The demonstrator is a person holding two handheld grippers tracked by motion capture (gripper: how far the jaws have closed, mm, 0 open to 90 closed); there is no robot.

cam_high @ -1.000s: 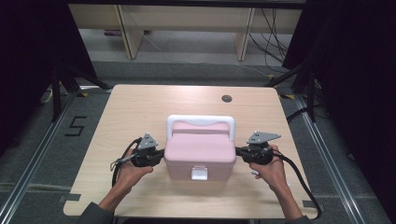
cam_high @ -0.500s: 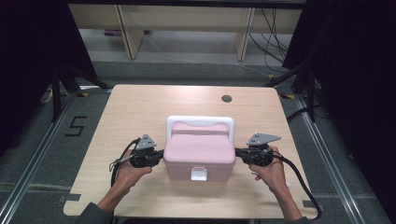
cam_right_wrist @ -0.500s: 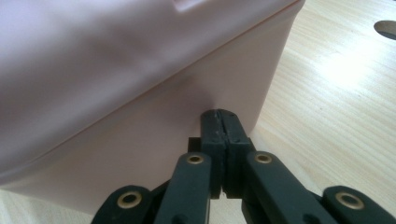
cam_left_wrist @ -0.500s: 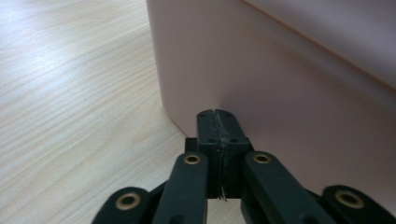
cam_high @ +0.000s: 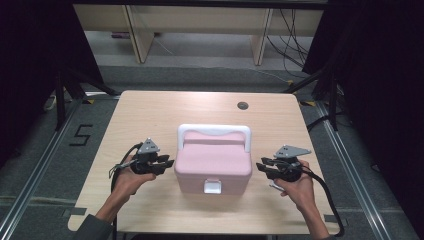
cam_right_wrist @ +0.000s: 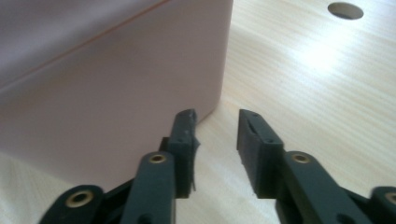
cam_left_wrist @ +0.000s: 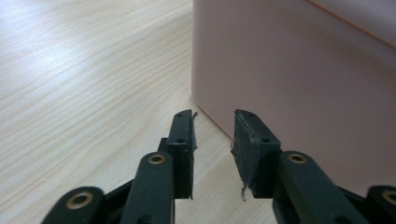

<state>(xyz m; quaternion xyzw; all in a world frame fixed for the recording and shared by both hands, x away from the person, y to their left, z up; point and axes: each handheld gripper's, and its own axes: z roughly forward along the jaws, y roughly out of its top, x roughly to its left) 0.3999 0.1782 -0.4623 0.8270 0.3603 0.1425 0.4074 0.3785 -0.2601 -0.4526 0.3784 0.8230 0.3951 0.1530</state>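
Observation:
A pink box (cam_high: pixel 212 160) with a white handle (cam_high: pixel 214 131) and a white front latch (cam_high: pixel 212 187) stands shut in the middle of the table (cam_high: pixel 150 110). My left gripper (cam_high: pixel 170 164) lies level at the box's left side, pointing at it. In the left gripper view its jaws (cam_left_wrist: pixel 212 126) have just been opening, with nothing between them, and the pink wall (cam_left_wrist: pixel 303 70) is close ahead. My right gripper (cam_high: pixel 260 166) points at the box's right side. Its jaws (cam_right_wrist: pixel 215 123) have also just been opening and are empty, near the box's corner (cam_right_wrist: pixel 107 79).
A round cable hole (cam_high: pixel 243 105) sits in the tabletop behind the box, also seen in the right gripper view as a dark hole (cam_right_wrist: pixel 345 10). Bare wood lies on both sides of the box. Shelving and cables stand beyond the table's far edge.
Both grippers' jaws have parted from shut to partly open. Both hands stay where they were beside the box.

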